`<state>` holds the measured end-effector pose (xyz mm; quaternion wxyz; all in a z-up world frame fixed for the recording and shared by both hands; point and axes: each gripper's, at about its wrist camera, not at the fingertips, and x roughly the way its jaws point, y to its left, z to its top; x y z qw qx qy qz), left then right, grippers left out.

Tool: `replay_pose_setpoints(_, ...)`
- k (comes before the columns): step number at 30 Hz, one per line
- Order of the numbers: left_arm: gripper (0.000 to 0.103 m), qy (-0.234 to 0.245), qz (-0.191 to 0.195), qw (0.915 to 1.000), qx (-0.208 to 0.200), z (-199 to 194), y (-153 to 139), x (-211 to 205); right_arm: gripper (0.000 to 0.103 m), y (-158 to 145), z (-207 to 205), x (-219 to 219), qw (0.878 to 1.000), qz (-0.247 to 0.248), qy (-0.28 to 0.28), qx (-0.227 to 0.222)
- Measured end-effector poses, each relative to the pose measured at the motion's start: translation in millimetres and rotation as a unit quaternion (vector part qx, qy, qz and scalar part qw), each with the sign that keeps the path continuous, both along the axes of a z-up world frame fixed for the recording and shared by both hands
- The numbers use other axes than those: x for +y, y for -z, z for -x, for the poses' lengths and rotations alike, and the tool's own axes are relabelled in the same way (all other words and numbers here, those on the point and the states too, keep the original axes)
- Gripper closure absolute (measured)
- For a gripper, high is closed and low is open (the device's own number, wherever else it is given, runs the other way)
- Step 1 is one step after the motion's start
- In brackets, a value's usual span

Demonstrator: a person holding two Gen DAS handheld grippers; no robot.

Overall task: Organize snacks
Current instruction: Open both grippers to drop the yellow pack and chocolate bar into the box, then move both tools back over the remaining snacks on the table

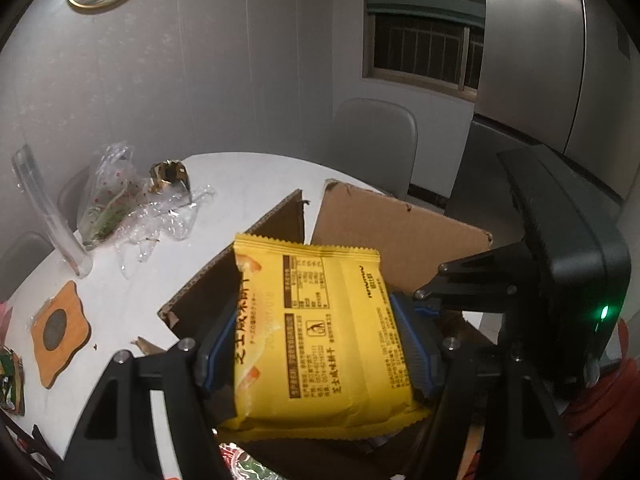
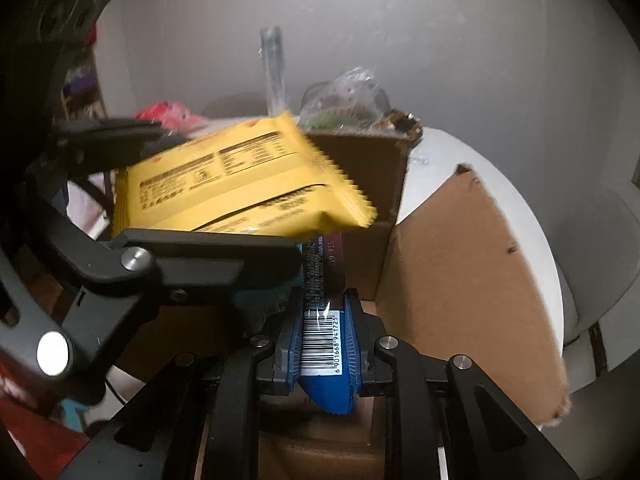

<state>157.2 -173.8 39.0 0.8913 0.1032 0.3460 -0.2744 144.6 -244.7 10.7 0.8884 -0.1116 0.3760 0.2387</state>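
Observation:
My left gripper (image 1: 316,340) is shut on a yellow cracker packet (image 1: 320,340) and holds it above an open cardboard box (image 1: 400,232). The packet also shows in the right wrist view (image 2: 240,184), with the left gripper's black fingers (image 2: 192,256) around it. My right gripper (image 2: 322,344) is shut on a blue snack packet with a barcode (image 2: 322,340) and holds it upright over the same box (image 2: 460,272). The right gripper's body shows at the right of the left wrist view (image 1: 568,264). The box's inside is mostly hidden.
On the round white table (image 1: 120,280) lie a crumpled clear plastic bag (image 1: 132,204), a clear tube (image 1: 52,216), a wooden coaster (image 1: 60,328) and small packets at the left edge (image 1: 10,380). A grey chair (image 1: 372,140) stands behind the table.

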Motion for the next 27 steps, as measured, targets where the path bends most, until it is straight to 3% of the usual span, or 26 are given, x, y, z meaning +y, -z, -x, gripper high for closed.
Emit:
replay_pose_setpoints(5, 0.034, -0.005, -0.013, 0.9999, 0.003, -4, 6, -1, 0.086, 8, -8, 5, 1.0, 0.017, -0.001, 0.015)
replay_pose_setpoints(8, 0.02, -0.008, -0.011, 0.9999, -0.002, -5, 6, 2, 0.082, 10, -8, 4, 1.0, 0.018, -0.003, 0.025)
replay_pose_setpoints(14, 0.015, -0.007, -0.003, 0.9999, -0.011, 3, 0, 8, 0.058, 7, 5, 9, 1.0, 0.026, -0.01, 0.005)
replay_pose_setpoints(17, 0.004, -0.015, 0.004, 0.9995, -0.026, 12, -6, 13, 0.056, 0, 12, 4, 1.0, 0.023, -0.005, -0.003)
replay_pose_setpoints(27, 0.003, -0.036, 0.031, 0.9966, -0.067, 54, -27, 47, 0.056, -24, 44, -3, 1.0, -0.006, 0.012, -0.027)
